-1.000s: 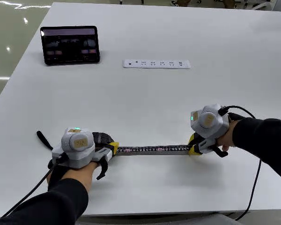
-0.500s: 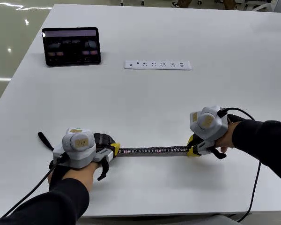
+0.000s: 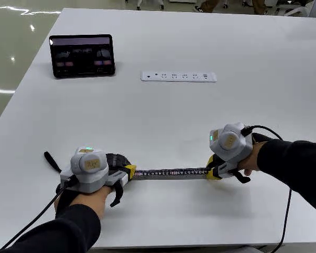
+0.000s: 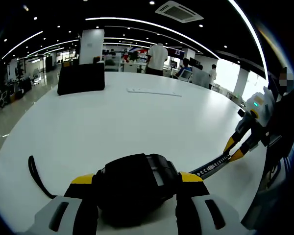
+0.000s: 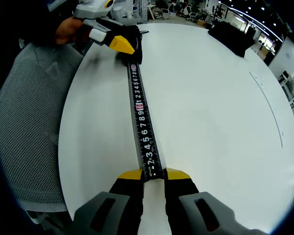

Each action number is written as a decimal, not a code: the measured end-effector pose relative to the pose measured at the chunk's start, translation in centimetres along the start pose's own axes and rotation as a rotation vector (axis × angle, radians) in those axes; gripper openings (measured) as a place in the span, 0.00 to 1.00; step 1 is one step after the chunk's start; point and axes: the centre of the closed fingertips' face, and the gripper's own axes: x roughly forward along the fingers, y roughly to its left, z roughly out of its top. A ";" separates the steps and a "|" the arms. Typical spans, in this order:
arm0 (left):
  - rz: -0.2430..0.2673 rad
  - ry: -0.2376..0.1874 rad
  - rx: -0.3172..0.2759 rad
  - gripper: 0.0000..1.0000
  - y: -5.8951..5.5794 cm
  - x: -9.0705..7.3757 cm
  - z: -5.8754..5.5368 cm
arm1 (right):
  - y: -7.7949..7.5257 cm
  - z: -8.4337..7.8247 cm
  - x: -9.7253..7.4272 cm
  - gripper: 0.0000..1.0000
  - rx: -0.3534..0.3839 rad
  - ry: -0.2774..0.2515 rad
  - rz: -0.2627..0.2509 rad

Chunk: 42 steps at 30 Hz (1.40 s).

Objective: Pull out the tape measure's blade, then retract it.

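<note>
On the tape measure's blade (image 5: 141, 117), running up the middle of the right gripper view, white numerals read 2 to 9, then a red-marked figure, then 1 to 9 again; in the head view its figures are too small to read; the tablet (image 3: 82, 55), upper left there, shows nothing legible.

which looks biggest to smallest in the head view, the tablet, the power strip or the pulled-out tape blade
1. tablet, clearly the most area.
2. power strip.
3. tape blade, about as long as the strip but thinner. It lies nearer the camera, so real lengths are unsure.
</note>
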 end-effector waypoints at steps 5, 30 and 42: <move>-0.002 0.001 0.000 0.60 0.0 0.0 0.0 | 0.0 0.4 0.2 0.11 0.001 -0.004 0.001; -0.008 0.003 -0.003 0.60 0.0 -0.1 0.0 | 0.3 2.9 1.0 0.11 0.022 -0.043 0.000; -0.010 0.006 -0.003 0.60 -0.1 -0.1 0.0 | 0.5 4.0 1.4 0.11 0.020 -0.057 0.003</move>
